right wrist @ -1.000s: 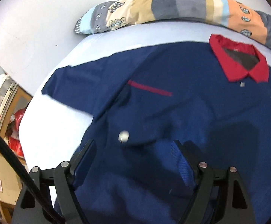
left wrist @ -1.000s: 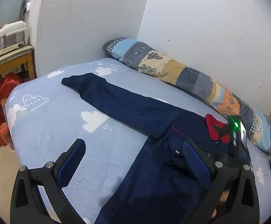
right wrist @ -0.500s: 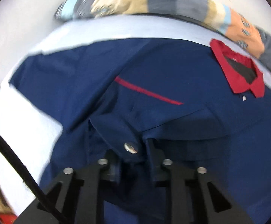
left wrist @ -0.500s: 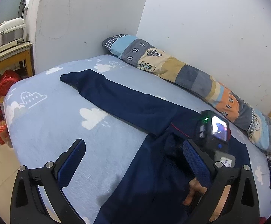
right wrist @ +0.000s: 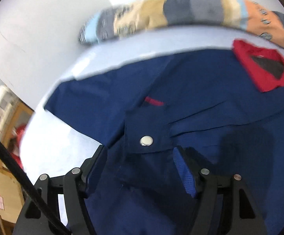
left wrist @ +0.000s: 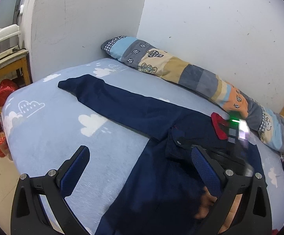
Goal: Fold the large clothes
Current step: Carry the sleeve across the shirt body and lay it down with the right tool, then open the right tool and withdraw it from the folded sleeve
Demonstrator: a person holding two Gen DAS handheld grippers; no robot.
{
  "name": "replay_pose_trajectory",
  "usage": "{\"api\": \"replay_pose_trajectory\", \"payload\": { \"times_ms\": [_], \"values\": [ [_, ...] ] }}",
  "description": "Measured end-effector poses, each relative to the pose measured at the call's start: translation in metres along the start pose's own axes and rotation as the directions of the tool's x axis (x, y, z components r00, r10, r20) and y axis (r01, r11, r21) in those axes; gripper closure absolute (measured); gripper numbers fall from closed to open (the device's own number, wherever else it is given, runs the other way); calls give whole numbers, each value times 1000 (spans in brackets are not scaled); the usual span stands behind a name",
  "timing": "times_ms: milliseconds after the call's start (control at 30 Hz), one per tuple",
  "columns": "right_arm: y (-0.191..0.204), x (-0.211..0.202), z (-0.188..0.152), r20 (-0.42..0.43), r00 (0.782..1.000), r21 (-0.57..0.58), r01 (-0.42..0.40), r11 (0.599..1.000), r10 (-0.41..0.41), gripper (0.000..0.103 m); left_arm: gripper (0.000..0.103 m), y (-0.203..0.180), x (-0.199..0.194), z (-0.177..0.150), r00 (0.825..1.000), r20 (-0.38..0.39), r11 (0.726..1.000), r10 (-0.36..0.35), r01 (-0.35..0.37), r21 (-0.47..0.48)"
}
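One navy jacket (left wrist: 161,133) lies flat on the bed (left wrist: 50,129), one sleeve (left wrist: 106,98) stretched toward 10 o'clock; left gripper (left wrist: 140,166) fingers spread, empty. Right view: one right gripper (right wrist: 140,168), fingers just reopened, spread astride the snap-buttoned flap (right wrist: 147,139), pinching nothing. Judged step: smoothing before folding; next, grasp that sleeve.
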State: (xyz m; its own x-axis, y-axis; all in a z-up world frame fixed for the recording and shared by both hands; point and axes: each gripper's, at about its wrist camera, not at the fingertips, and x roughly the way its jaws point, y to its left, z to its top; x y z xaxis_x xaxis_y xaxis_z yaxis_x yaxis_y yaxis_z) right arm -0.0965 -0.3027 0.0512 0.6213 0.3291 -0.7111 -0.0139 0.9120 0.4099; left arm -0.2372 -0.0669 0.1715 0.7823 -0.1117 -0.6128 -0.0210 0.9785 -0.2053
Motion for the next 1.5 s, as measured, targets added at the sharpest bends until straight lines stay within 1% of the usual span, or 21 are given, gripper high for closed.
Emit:
{"api": "replay_pose_trajectory", "payload": {
  "times_ms": [33,133,233,333,500,567,600,700,767,867,1000,1067,1133,1200,1267,1300,1333,1367,1400,1467,1500],
  "values": [
    [-10,-15,-2,37,999,3,20,1000,-20,23,0,-1,0,-1,1000,-1,1000,-2,2,-1],
    [-50,-47,-6,85,987,44,136,990,-139,23,0,-8,0,-2,1000,-2,1000,-3,3,16],
    [-97,-68,-20,52,947,108,309,945,-316,23,0,-18,-2,-4,1000,7,999,-2,1,45],
    [-137,-72,-41,-39,926,160,376,912,-375,23,0,-28,-1,-6,1000,8,998,-8,7,64],
    [-137,-82,-51,-121,941,82,327,942,-316,17,0,-37,7,-9,1000,-12,995,-4,6,100],
    [-134,-110,-48,-71,972,121,231,965,-223,17,0,-41,9,-11,1000,-19,994,-1,4,114],
    [-129,-129,-45,-32,976,134,216,967,-214,17,0,-41,10,-12,1000,-21,993,0,2,118],
    [-114,-183,-39,83,971,109,215,971,-224,15,0,-47,10,-15,999,-28,991,-16,19,133],
    [-95,-212,-36,151,945,72,281,957,-289,4,0,-53,8,-18,999,-28,988,-30,34,149],
    [-68,-253,-51,235,905,31,358,933,-355,3,0,-66,3,-24,998,-22,980,-60,63,189],
    [-66,-287,-82,264,900,59,345,937,-347,3,0,-81,-11,-31,995,12,966,-98,93,243],
    [-67,-291,-91,289,890,81,345,935,-353,3,0,-88,-18,-34,992,29,959,-119,107,262],
    [-67,-302,-97,307,854,98,412,906,-421,3,0,-92,-23,-36,991,43,955,-128,111,277],
    [-54,-322,-101,387,790,60,494,867,-477,3,0,-97,-27,-38,990,57,950,-130,108,292],
    [-47,-340,-106,484,736,48,519,853,-474,1,0,-102,-31,-39,988,68,947,-136,110,301],
    [-45,-344,-109,515,717,46,524,850,-470,0,0,-103,-33,-39,988,70,946,-141,113,302],
    [-46,-348,-111,537,707,48,519,854,-460,0,0,-104,-35,-40,987,75,946,-143,114,303],
    [-49,-350,-112,534,724,53,487,872,-437,0,0,-105,-37,-40,986,82,946,-145,114,304],
    [-57,-348,-111,507,766,66,424,904,-396,0,0,-106,-39,-41,985,87,944,-151,118,309],
    [-73,-343,-105,415,847,101,321,942,-333,0,0,-107,-41,-42,984,91,941,-155,119,316],
    [-79,-342,-104,391,863,117,299,947,-320,0,0,-108,-41,-41,984,92,941,-151,114,319]
  ]
}}
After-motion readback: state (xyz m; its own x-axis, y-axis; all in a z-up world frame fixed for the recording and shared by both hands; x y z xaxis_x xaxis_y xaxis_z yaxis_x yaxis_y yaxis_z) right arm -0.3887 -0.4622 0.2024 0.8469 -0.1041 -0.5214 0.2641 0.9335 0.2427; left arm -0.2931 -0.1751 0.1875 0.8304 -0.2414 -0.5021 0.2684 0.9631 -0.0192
